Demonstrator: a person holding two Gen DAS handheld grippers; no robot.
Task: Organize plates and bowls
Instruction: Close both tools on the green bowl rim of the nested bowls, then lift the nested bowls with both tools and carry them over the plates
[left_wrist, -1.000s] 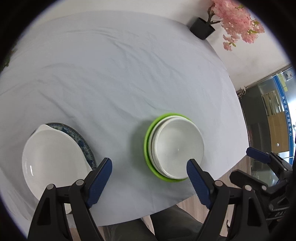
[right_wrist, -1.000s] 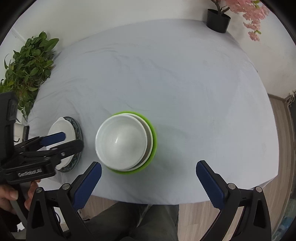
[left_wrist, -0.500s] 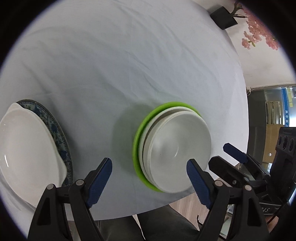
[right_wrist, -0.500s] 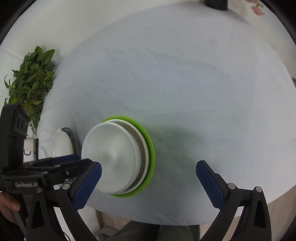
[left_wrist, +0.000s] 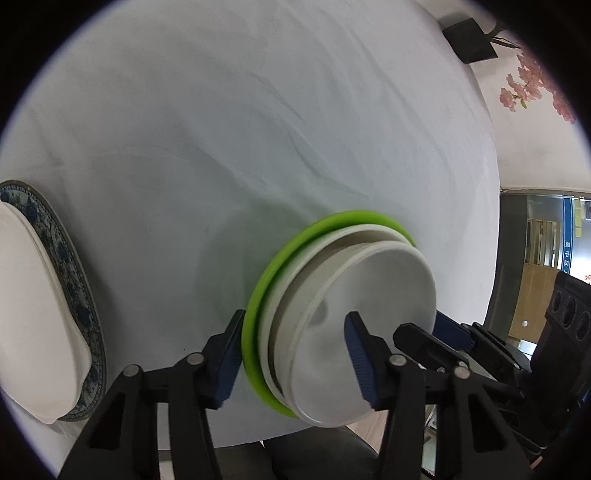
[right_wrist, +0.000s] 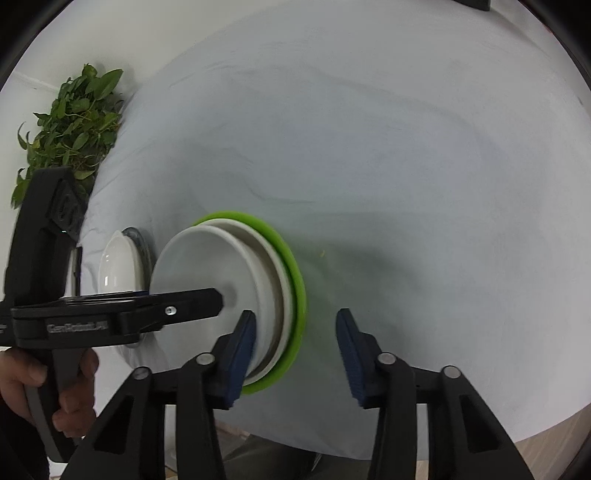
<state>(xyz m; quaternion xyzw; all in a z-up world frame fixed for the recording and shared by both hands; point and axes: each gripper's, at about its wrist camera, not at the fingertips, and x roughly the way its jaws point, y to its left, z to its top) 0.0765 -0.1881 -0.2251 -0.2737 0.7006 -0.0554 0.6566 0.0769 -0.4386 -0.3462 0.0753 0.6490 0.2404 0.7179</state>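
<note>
Both grippers straddle the white bowl stack (left_wrist: 354, 332) on the green plate (left_wrist: 258, 325) — left gripper (left_wrist: 291, 354) and right gripper (right_wrist: 295, 350) jaws closing, pads not yet pressing.

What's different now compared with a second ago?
Both grippers have dropped toward the green-rimmed stack. The left gripper now straddles the stack's left rim, the right gripper its right rim; both sets of jaws are closing, though a firm grip isn't clear yet. The stack, the white dish on the blue patterned plate, and the tablecloth haven't moved.
</note>
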